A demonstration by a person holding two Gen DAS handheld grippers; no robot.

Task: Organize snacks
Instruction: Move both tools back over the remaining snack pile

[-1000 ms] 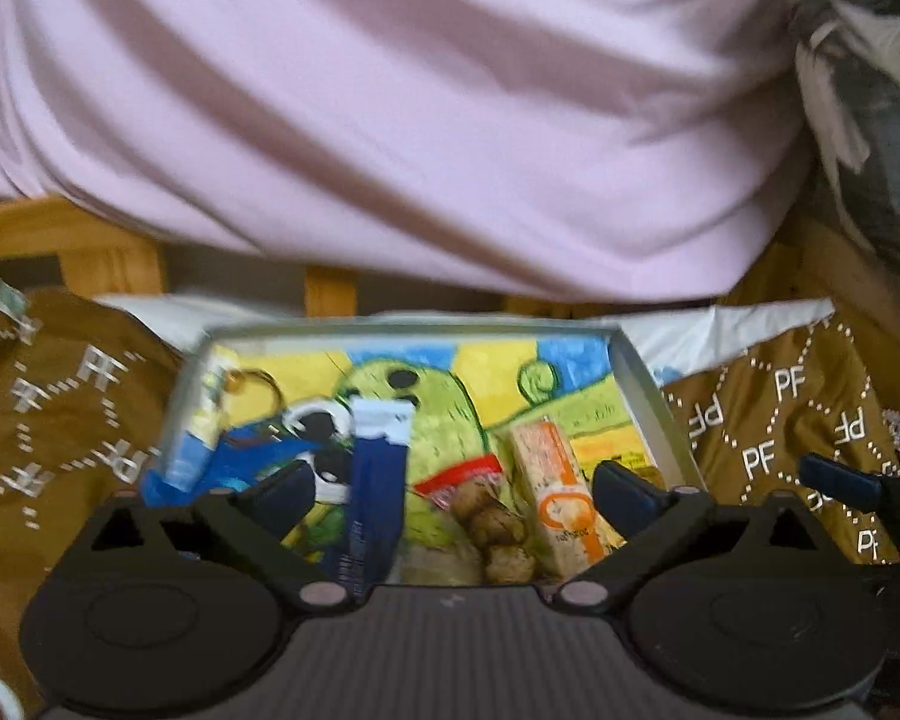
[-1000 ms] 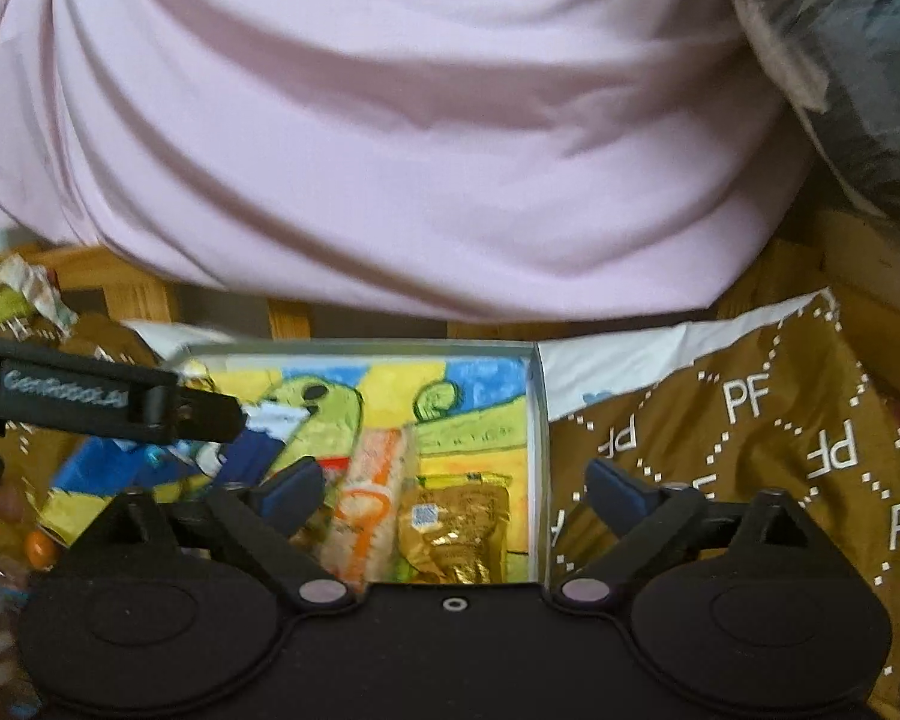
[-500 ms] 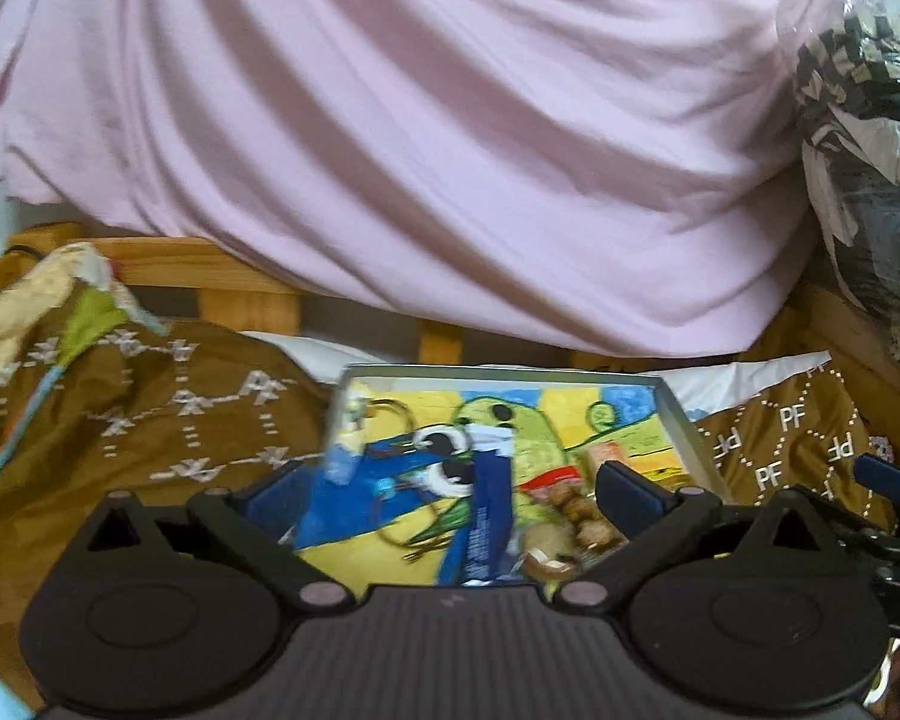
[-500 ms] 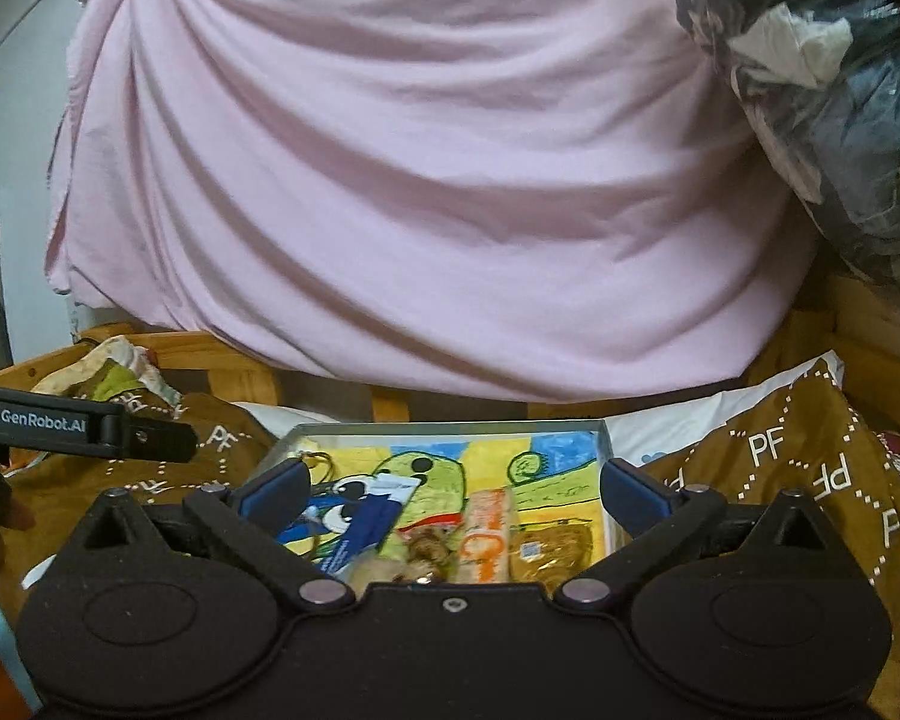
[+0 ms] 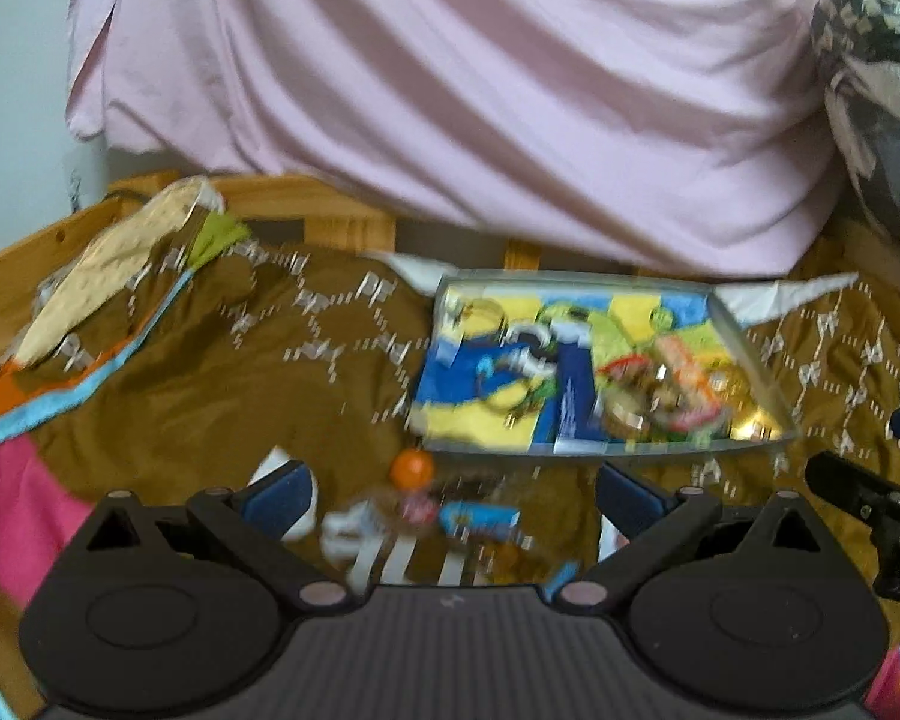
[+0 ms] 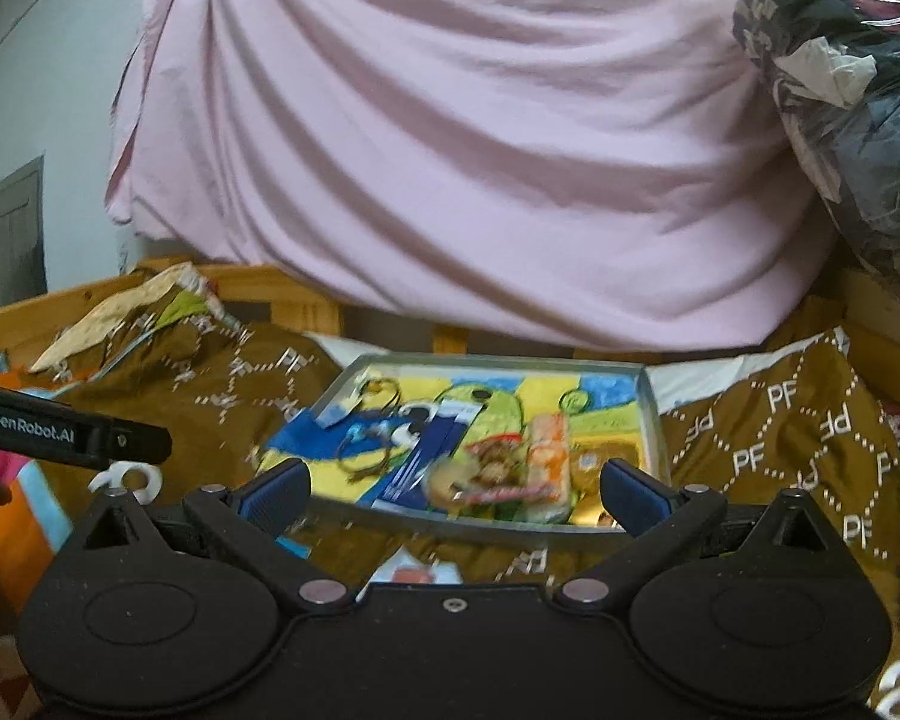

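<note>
A shallow tin tray [image 5: 744, 333] [image 6: 651, 414] with a cartoon picture lies on the brown blanket. It holds a dark blue packet [image 5: 573, 399] [image 6: 432, 450], a red-edged snack bag [image 6: 486, 471], an orange-and-white packet [image 5: 687, 381] [image 6: 549, 456] and a gold packet [image 5: 753, 423]. Loose snacks lie in front of the tray: an orange ball [image 5: 411, 468] and a blue wrapper [image 5: 477, 517]. My left gripper [image 5: 450, 495] is open just above these. My right gripper [image 6: 453, 489] is open at the tray's near edge, with nothing between its fingers.
A pink sheet [image 6: 450, 150] hangs behind the bed. A wooden rail [image 6: 258, 285] runs along the back. A bagged bundle of clothes [image 6: 846, 90] sits at the right. Crumpled wrappers [image 5: 120, 264] lie at the far left. The brown blanket [image 5: 210, 372] spreads left of the tray.
Both grippers have pulled back from the tray, which now looks smaller and farther. The left one swung to the left, and loose snacks in front of the tray have come into view.
</note>
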